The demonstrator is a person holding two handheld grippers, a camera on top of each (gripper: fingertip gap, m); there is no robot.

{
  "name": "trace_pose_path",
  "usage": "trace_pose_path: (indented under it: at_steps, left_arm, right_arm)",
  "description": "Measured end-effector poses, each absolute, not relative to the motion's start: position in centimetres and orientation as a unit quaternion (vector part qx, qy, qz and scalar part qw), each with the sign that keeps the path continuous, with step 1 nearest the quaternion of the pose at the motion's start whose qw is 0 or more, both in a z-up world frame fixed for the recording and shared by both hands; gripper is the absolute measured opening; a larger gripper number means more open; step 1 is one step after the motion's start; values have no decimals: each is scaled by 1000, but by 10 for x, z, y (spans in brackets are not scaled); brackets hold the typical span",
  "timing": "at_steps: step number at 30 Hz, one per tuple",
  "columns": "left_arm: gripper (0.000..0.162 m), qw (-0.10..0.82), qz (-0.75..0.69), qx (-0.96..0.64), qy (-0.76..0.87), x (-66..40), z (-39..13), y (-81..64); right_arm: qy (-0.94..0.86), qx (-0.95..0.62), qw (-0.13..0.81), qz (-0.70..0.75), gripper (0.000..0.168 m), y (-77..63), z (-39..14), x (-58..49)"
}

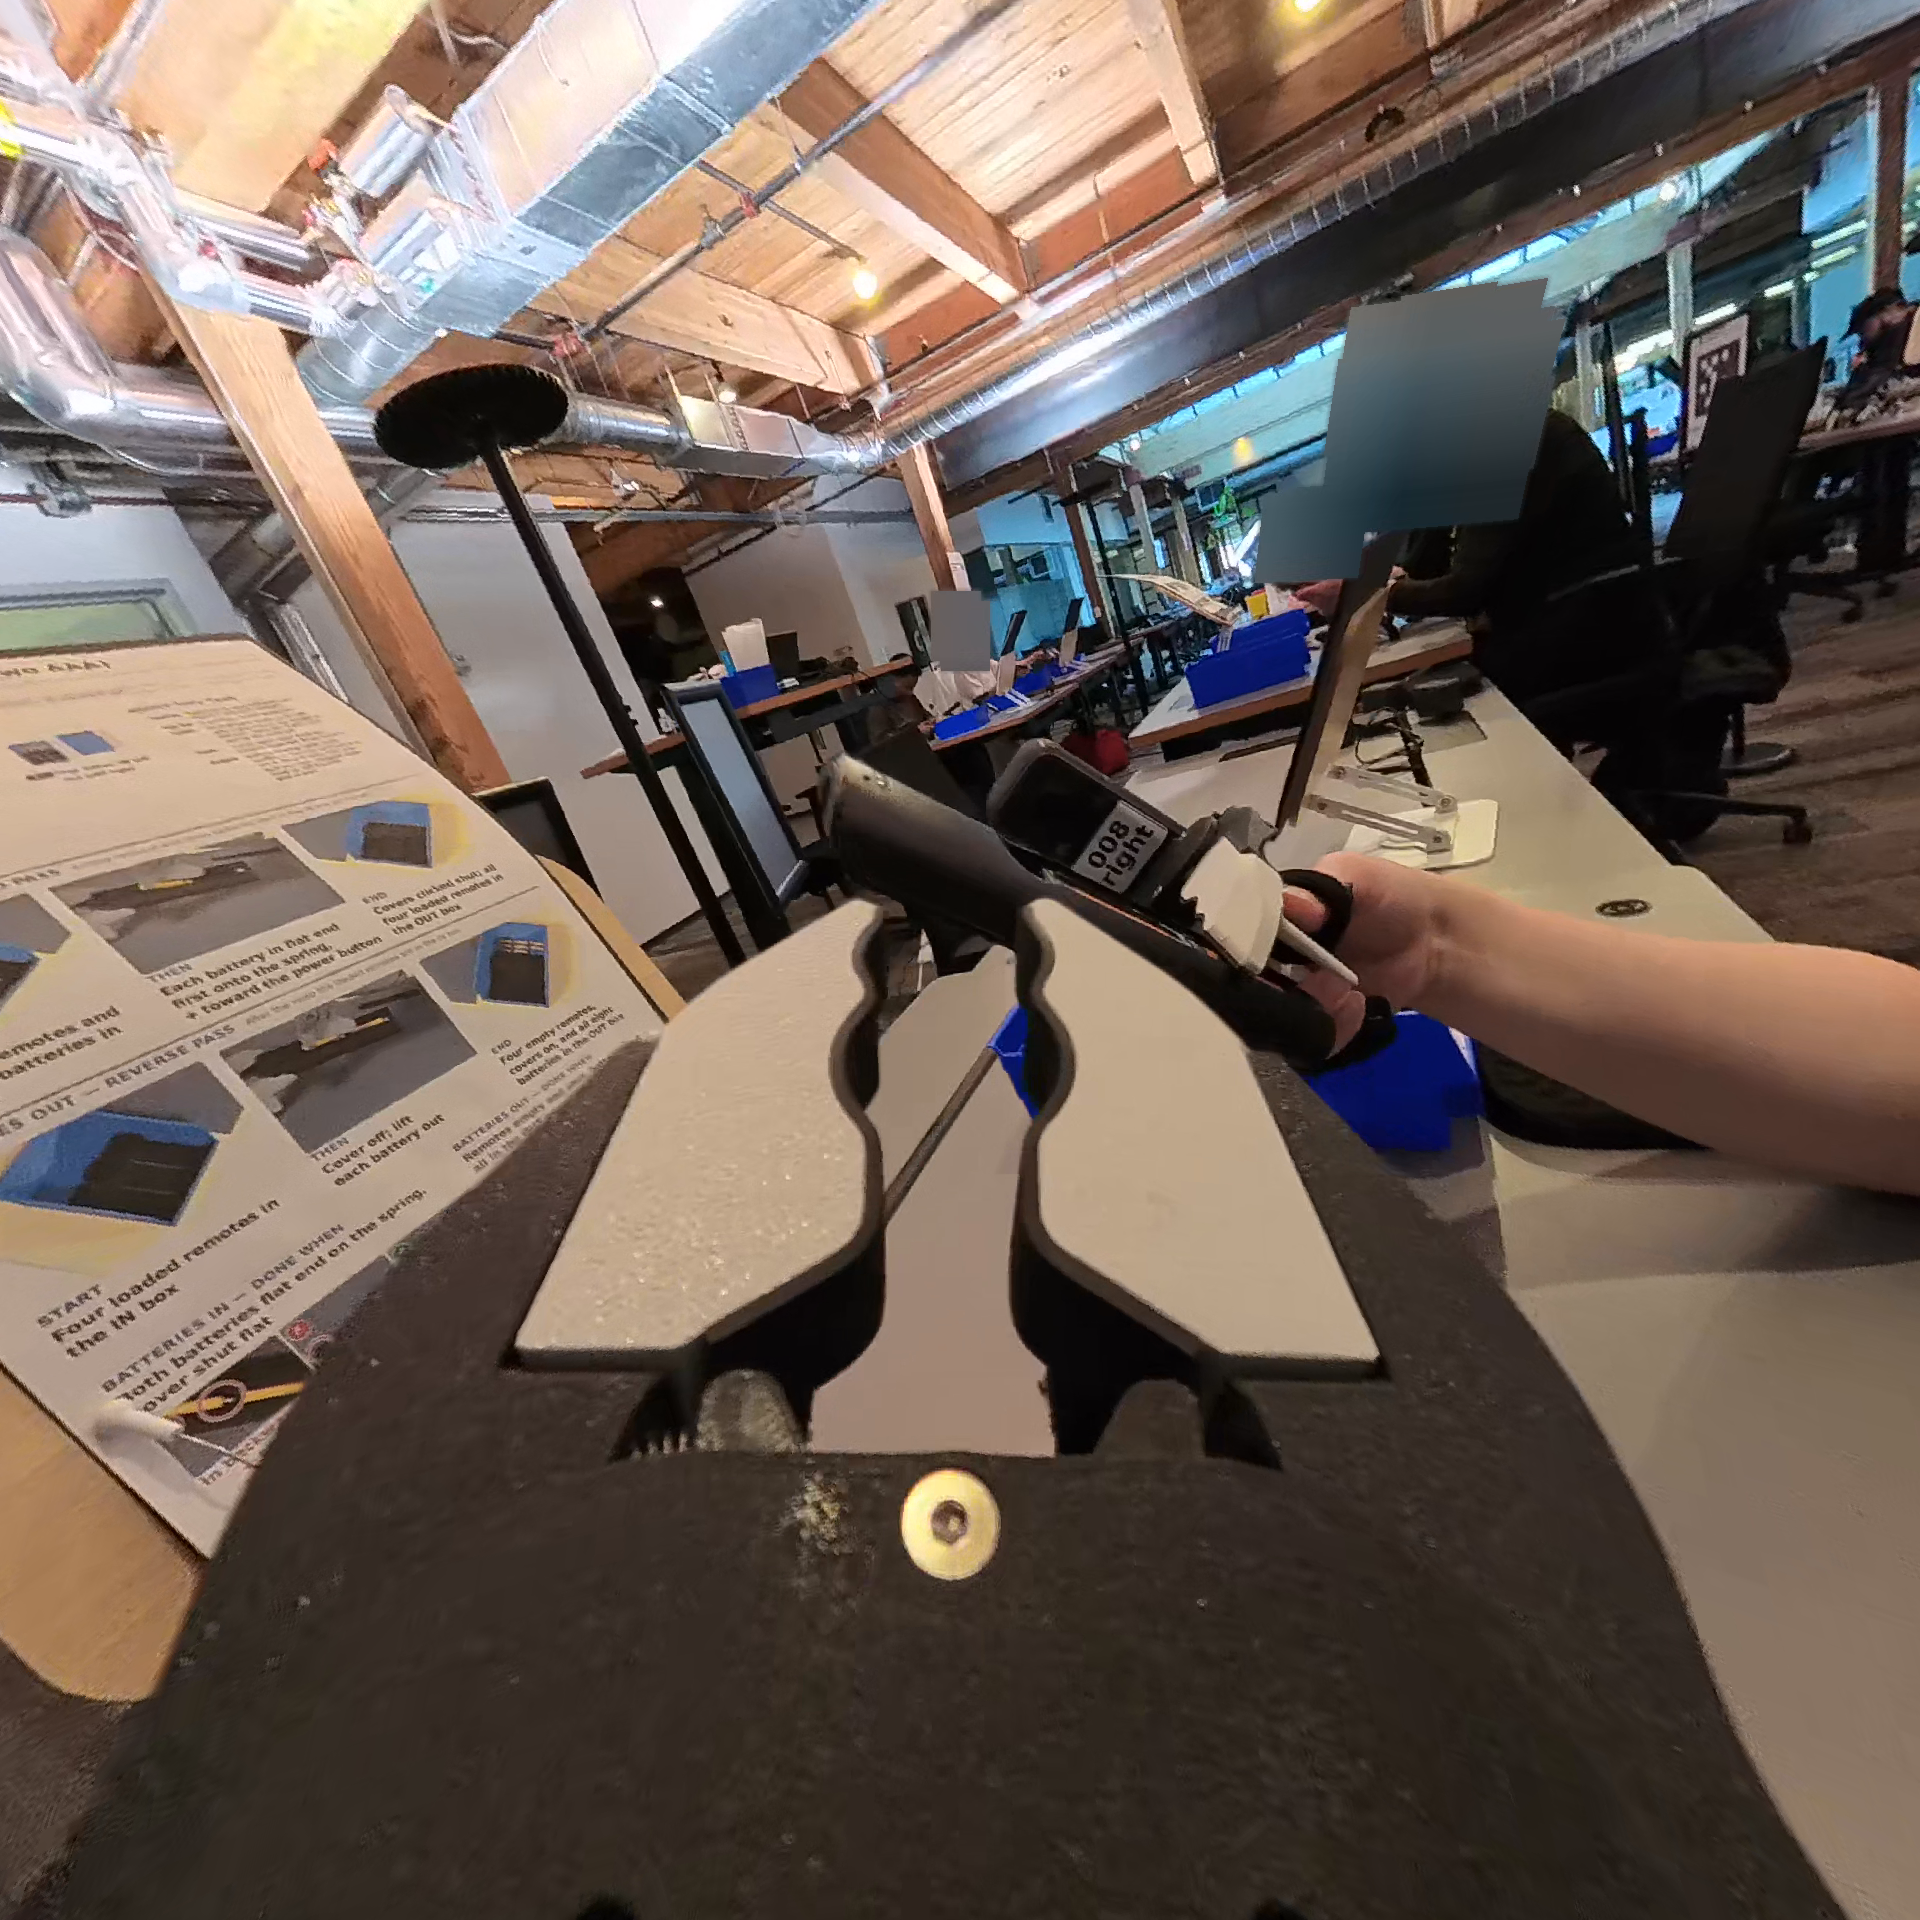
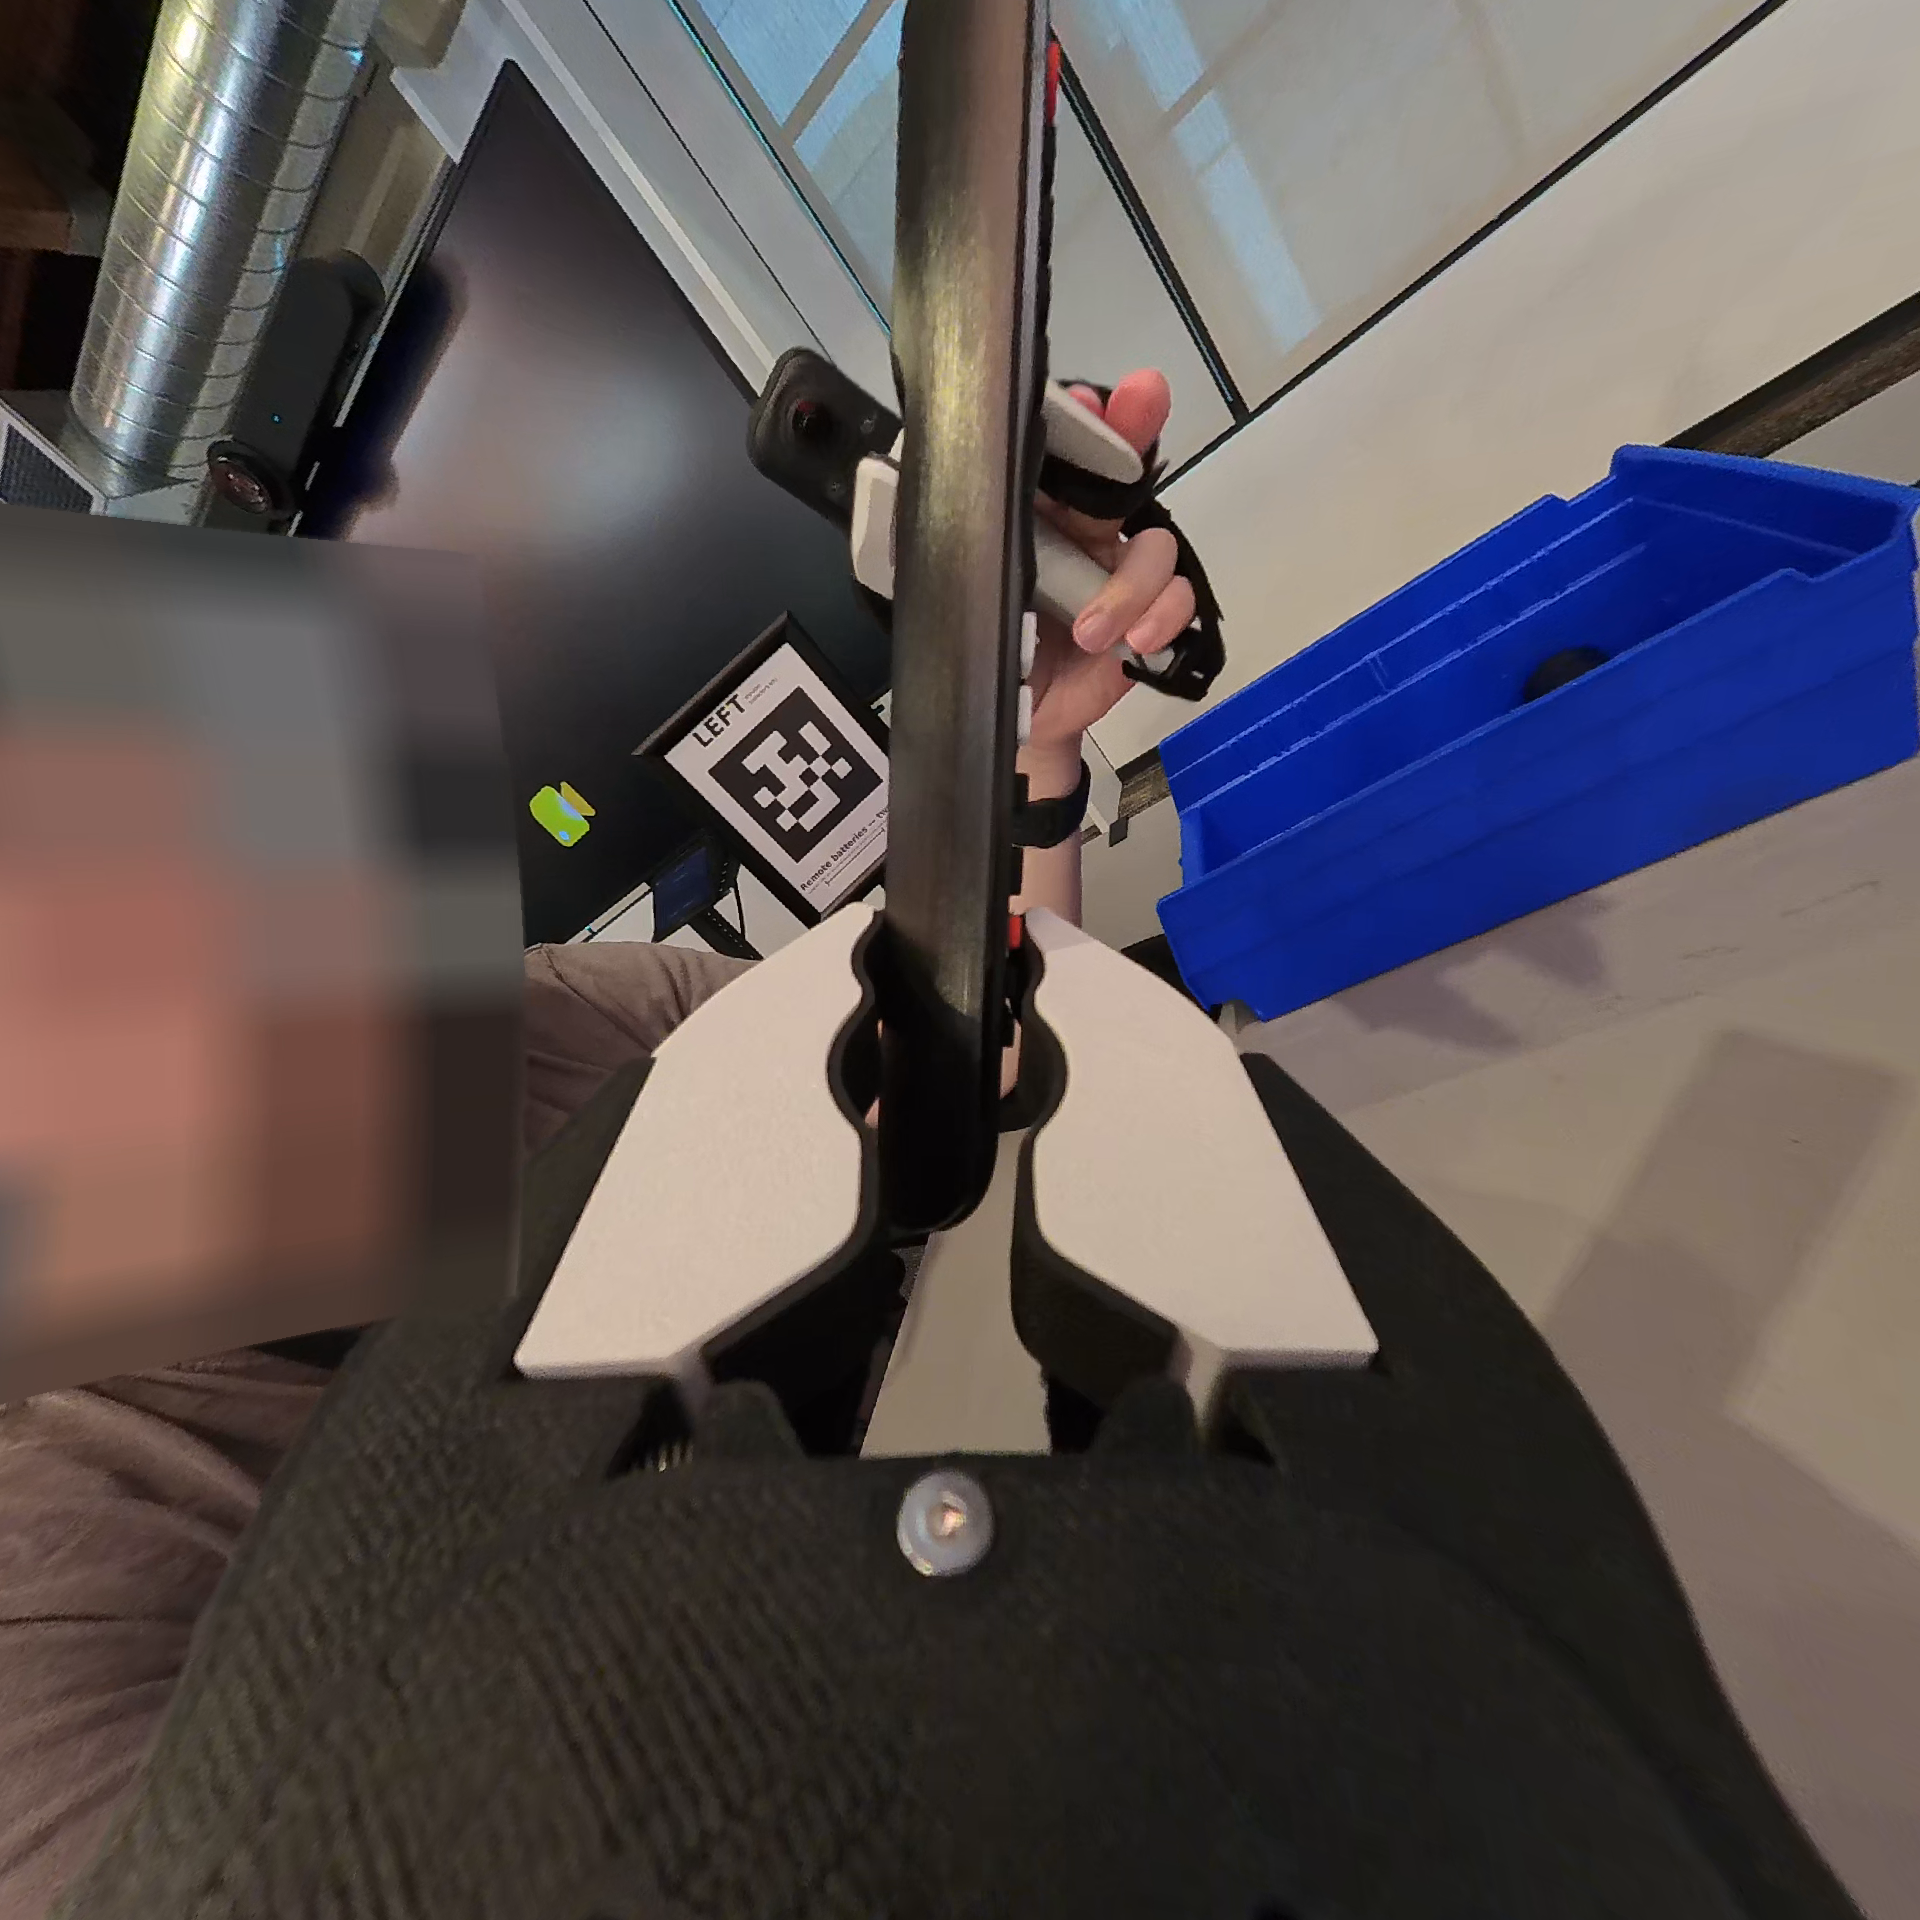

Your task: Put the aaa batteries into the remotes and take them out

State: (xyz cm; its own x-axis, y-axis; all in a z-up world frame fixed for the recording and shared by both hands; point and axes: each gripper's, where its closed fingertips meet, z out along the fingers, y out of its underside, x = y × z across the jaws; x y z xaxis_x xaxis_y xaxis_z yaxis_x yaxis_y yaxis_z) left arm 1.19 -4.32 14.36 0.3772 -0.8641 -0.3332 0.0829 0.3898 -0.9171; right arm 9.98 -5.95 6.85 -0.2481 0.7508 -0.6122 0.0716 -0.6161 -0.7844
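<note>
Nearest in the right wrist view, the right tongs [image 2: 948, 1023] are closed on a black remote [image 2: 951, 582], gripping its near end edge-on so that the body stands straight out ahead of the tips, its curved back to one side and its buttons to the other. The remote is held in the air, clear of the table [image 2: 1558, 1195]. Whether its battery cover is on or off cannot be told from this angle, and no battery shows in either view.

In the left wrist view the left tongs [image 1: 948, 1003] hold nothing, their fingers set a narrow gap apart. Just beyond their tips hangs the right-hand tool with a remote-like dark piece at its front.

Farther off, to the right of the right tongs, a blue bin [image 2: 1538, 790] sits on the table; it looks nearly empty. To the left of the left tongs stands an instruction sheet [image 1: 239, 987].

By my reading, one remote has only been picked up; opening, loading and unloading seem all to remain, though that is uncertain.
</note>
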Motion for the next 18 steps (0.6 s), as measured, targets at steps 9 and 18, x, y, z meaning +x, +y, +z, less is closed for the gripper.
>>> trace_pose_path:
  at_steps: [9,18]
  left_arm:
    - [0,645,-370,-445,498,23,125,-53]
    - [0,583,-431,-480,494,31,114,-52]
  right_arm:
    - [-358,-570,230,703,23,-57,63,99]
    - [-353,-580,233,696,23,-52,57,98]
